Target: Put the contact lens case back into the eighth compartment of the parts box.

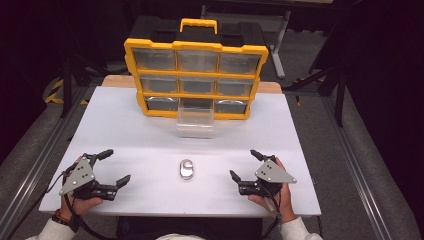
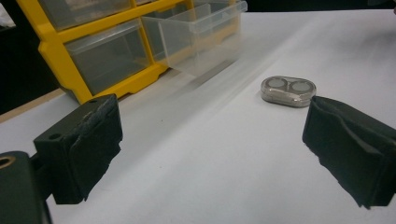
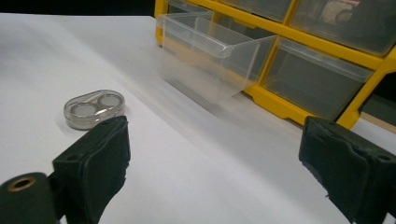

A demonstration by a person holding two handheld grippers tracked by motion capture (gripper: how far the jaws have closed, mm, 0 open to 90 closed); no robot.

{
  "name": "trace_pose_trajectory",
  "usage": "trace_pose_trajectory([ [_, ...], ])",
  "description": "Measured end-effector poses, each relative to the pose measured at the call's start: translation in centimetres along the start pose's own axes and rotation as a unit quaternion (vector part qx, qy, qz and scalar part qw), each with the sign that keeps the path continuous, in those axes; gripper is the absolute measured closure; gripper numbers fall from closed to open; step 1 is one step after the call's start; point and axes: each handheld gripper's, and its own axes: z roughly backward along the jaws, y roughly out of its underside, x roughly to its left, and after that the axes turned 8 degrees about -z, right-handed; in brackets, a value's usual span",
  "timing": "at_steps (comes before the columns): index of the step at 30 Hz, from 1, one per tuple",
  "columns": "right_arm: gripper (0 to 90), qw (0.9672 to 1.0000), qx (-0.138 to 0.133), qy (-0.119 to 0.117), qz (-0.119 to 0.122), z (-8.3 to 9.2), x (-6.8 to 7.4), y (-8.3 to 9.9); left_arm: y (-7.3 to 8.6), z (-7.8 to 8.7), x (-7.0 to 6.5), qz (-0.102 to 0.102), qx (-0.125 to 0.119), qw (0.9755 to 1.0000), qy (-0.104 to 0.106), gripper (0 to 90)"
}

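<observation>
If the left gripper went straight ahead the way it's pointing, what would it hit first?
Probably nothing nearby: the left gripper looks over bare table, with the small case slightly right of its line. Farther on stands the pulled-out clear drawer, though depth is uncertain.

Small case (image 1: 186, 169) on table (image 1: 125, 130), between grippers; pulled-out drawer (image 1: 195, 120) behind it.

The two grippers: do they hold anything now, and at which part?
Nothing is held. The left gripper and the right gripper both stand open over the table, with the small clear case lying untouched between them.
</observation>
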Motion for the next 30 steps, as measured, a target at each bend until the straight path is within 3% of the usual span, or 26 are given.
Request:
trace_pose_trajectory([
  [8,9.4,0.9998,0.01,-0.012,0.008,-0.4,0.4,-0.2,0.0,0.0,-0.2,-0.005,0.0,0.9999,0.009,5.8],
  [14,9.0,0.9982,0.035,-0.044,0.023,-1.5,0.8,-1.2,0.1,0.1,-0.2,-0.003,0.0,0.9999,0.01,5.6],
  [19,9.5,0.9958,0.056,-0.07,0.021,-3.1,1.0,-2.2,0.1,0.1,-0.3,-0.003,0.004,1.0,0.007,5.6],
  [21,8.9,0.9936,0.067,-0.09,0.012,-4.1,1.2,-2.6,0.1,0.1,-0.3,-0.002,0.004,1.0,0.007,5.6],
  [26,7.2,0.9892,0.084,-0.118,0.02,-6.5,2.3,-3.4,0.2,0.0,-0.3,-0.004,0.008,0.9999,0.011,5.4],
  [30,7.0,0.982,0.106,-0.154,0.028,-8.4,3.6,-3.7,0.2,-0.1,-0.3,-0.004,0.009,0.9999,0.013,5.5],
])
